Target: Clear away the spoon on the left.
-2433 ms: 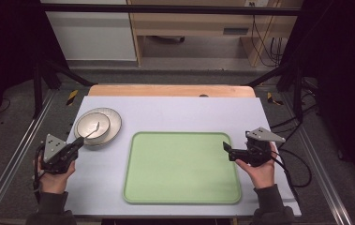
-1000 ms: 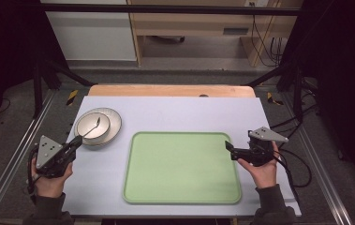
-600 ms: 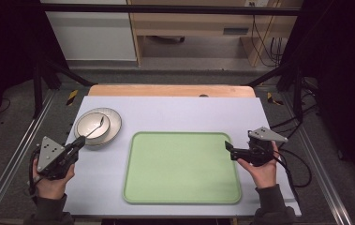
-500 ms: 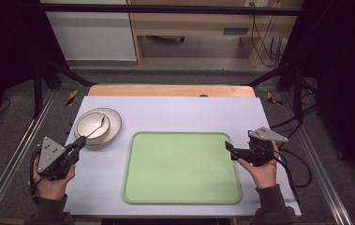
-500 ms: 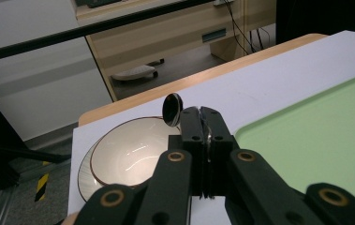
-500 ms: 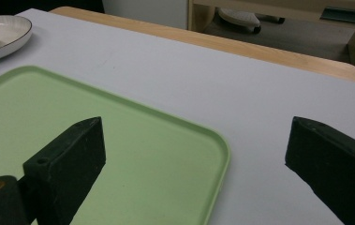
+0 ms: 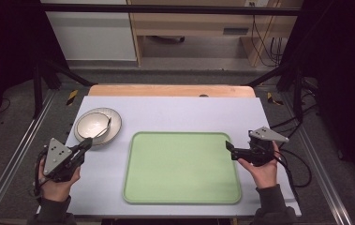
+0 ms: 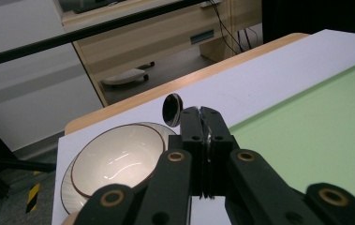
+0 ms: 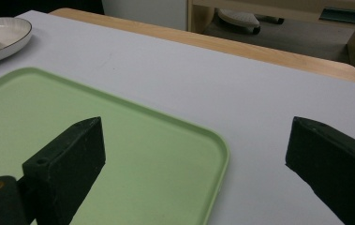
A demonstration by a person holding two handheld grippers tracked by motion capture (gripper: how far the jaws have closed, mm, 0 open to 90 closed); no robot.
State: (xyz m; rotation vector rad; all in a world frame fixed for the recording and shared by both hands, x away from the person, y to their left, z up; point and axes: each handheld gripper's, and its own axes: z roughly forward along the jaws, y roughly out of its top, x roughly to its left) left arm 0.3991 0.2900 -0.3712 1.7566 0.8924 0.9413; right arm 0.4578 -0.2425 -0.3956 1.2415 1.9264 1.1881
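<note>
My left gripper (image 7: 87, 143) (image 8: 201, 112) is shut on the handle of a metal spoon (image 7: 104, 130). The spoon's round head (image 8: 172, 108) sticks out just past the jaw tips, over the right rim of a cream bowl (image 7: 92, 124) (image 8: 114, 161). That bowl sits on a brown-rimmed plate (image 7: 117, 127) at the mat's left. My right gripper (image 7: 229, 148) (image 9: 194, 140) is held open over the right edge of the pale green tray (image 7: 180, 168) (image 9: 119, 140), and nothing sits between its jaws.
A white mat (image 7: 175, 112) covers the wooden table (image 7: 166, 90). The tray (image 8: 315, 136) lies bare in the middle. Black frame bars and cables stand at both sides, and a cabinet stands beyond the far edge.
My left gripper has shifted slightly near the plate, still shut on the spoon. The right hand and gripper have stayed where they were.
</note>
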